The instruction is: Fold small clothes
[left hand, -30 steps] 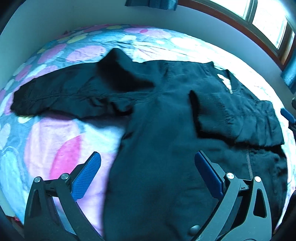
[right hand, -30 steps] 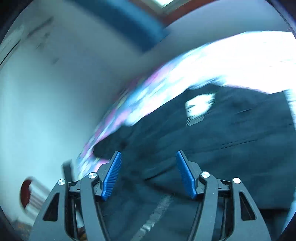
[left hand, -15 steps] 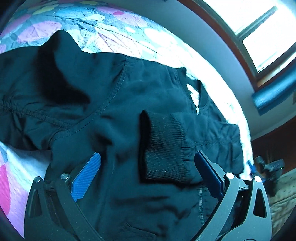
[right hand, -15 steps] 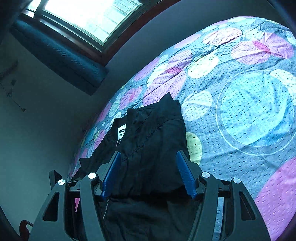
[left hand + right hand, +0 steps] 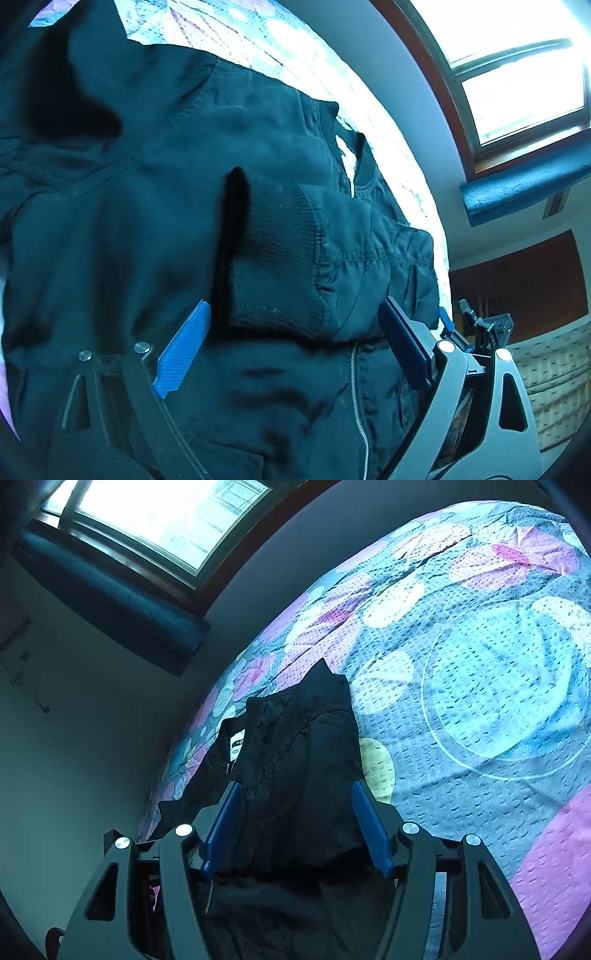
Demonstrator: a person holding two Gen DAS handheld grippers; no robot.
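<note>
A small black zip jacket [image 5: 155, 229] lies spread on a bed. One sleeve is folded across its chest, with the ribbed cuff [image 5: 273, 266] near the middle. My left gripper [image 5: 291, 339] is open, low over the jacket, its blue fingers either side of the cuff's lower edge. In the right wrist view the jacket [image 5: 295, 760] shows with its collar label [image 5: 237, 746]. My right gripper [image 5: 297, 823] is open and low, with jacket fabric lying between its fingers. The right gripper also shows at the jacket's far edge in the left wrist view [image 5: 476, 328].
The bed has a quilt [image 5: 480, 672] with pink, blue and yellow circles. A wall and a window [image 5: 517, 74] with a blue rolled blind [image 5: 524, 188] run along the bed's far side. A wooden cabinet [image 5: 524, 288] stands beyond the bed.
My left gripper has moved right and closer, from the jacket's hem area to the folded sleeve cuff. My right gripper swung round to look along the jacket and came nearer. Both stayed open.
</note>
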